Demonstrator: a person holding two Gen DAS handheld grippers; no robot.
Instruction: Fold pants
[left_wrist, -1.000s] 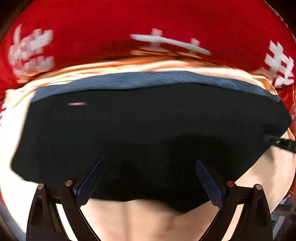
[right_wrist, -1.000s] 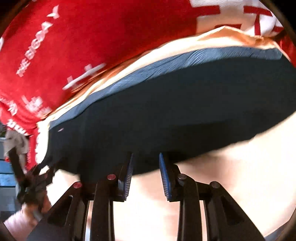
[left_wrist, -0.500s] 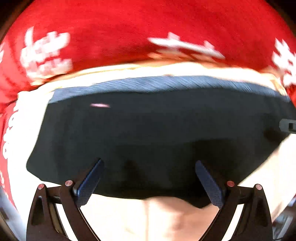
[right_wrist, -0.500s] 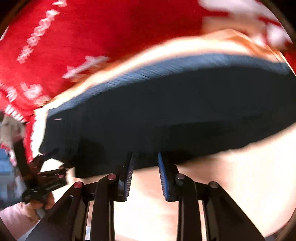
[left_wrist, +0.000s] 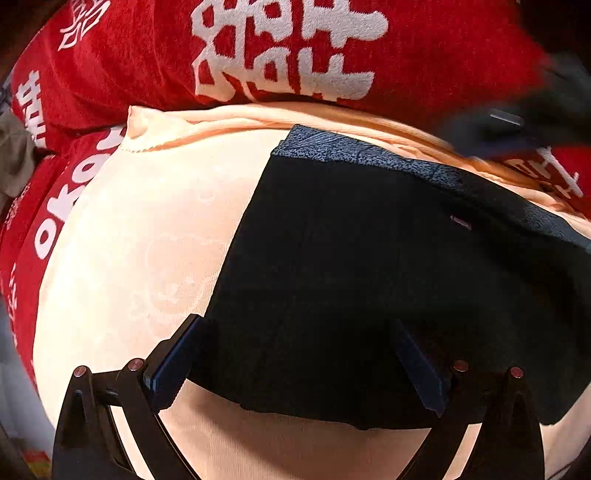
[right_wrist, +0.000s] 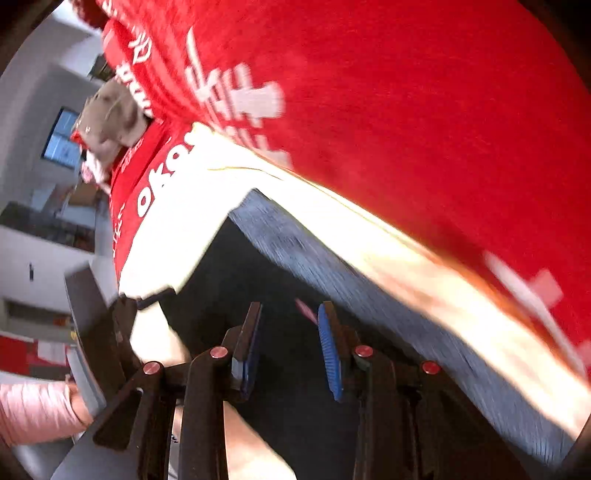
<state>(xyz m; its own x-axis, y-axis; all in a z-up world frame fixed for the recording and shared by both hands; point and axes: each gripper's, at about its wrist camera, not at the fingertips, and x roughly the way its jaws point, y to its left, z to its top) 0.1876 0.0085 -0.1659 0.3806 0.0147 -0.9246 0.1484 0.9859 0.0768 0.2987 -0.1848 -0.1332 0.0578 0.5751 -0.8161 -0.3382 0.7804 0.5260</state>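
From the left wrist cam we're looking down on the black pants, lying flat on a cream sheet, with a speckled blue-grey waistband along their far edge. Behind the sheet there's a red blanket with big white characters on it. Our left gripper has its jaws spread wide over the near edge of the pants, nothing pinched between them, one blue pad over the cloth's left corner and the other over the dark fabric. A blurry dark shape, the right gripper, shows up at the top right.

Right wrist cam is pretty smeared. Our right gripper has its jaws at a narrow gap, sitting over the dark fabric near the waistband; we can't tell if the pads are actually touching cloth. Off to the left we see the left gripper and a pink sleeve at the pants' corner.
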